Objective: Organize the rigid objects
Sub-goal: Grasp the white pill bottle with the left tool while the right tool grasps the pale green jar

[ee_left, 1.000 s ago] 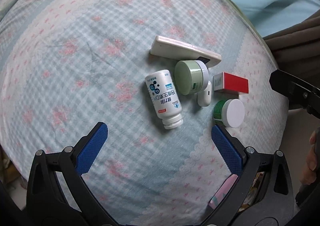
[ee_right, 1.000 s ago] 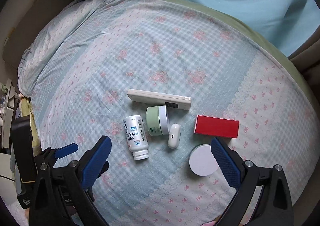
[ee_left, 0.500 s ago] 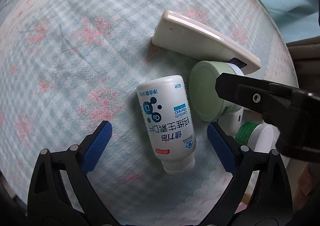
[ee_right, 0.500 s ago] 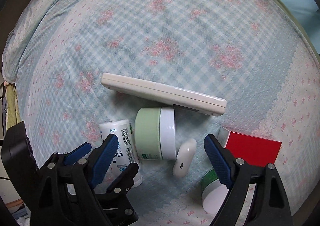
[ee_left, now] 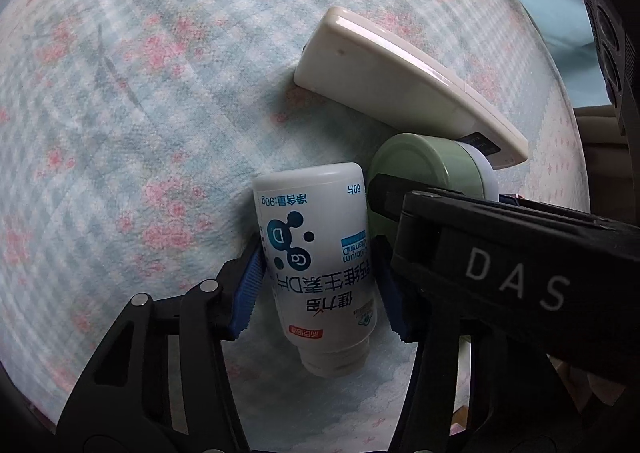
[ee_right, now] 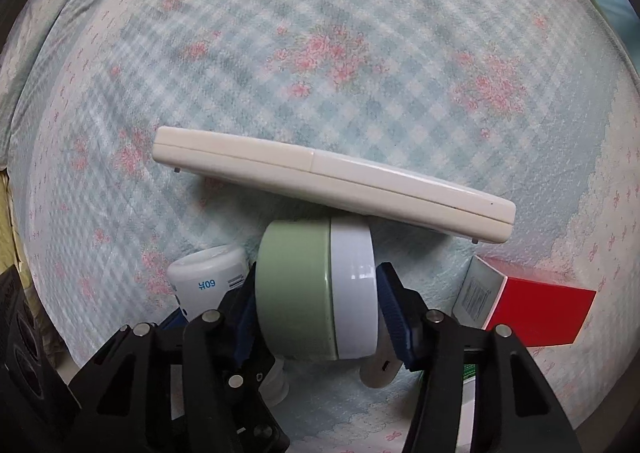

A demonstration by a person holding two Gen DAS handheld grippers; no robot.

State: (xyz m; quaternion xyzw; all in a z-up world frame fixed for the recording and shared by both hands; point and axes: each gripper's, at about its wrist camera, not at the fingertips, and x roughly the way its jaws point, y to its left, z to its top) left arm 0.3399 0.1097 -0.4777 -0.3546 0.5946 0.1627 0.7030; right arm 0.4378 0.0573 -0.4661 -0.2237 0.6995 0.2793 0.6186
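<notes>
A white vitamin bottle lies on its side on the bedspread, cap toward me. My left gripper is closing, and its blue pads press on both sides of the bottle. Right beside it lies a green-and-white jar on its side. My right gripper is closing too, with its pads on the jar's lid and base. In the left wrist view the right gripper's black body covers much of the jar. A long cream remote rests just behind the jar and touches it.
A red box sits to the right of the jar, and a small white earbud case lies under my right finger. The blue checked floral bedspread stretches away behind the remote. The two grippers stand close side by side.
Both grippers came down onto the bed. The left jaws closed around the white bottle and the right jaws closed around the green-and-white jar.
</notes>
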